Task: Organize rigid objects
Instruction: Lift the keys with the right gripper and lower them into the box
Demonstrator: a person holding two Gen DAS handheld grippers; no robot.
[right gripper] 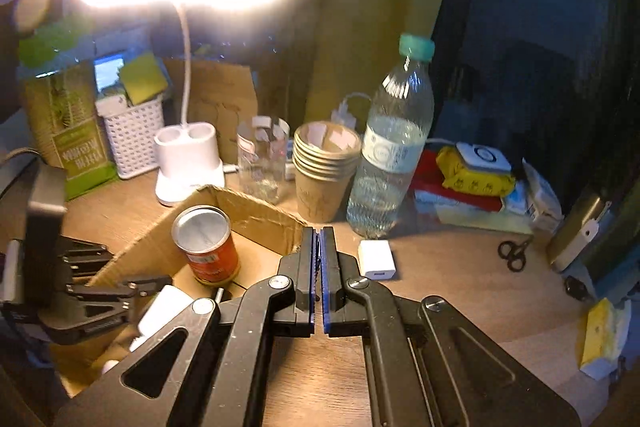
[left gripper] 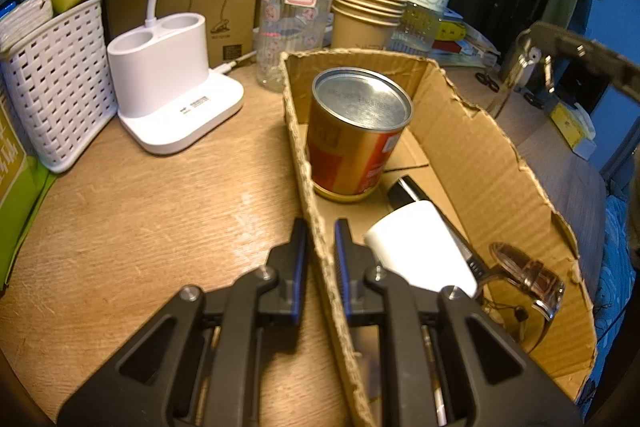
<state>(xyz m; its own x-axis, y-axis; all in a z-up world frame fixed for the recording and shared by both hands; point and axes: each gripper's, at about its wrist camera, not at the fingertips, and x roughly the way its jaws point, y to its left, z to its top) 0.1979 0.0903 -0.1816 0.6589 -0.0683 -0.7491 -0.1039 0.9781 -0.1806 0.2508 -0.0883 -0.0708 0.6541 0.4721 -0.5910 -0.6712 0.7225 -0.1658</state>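
Wooden table under lamplight: our left tool pinches the near wall of the cardboard box. Inside we see a can, a white bottle and a watch. Our right tool hovers shut and empty, a white charger just beside it.

Each black tool has blue-edged fingers and silver screws.

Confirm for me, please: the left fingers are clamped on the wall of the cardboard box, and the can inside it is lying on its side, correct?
Not quite. The can stands upright in the cardboard box, as the left wrist view shows. The left fingers are indeed clamped on the box wall.
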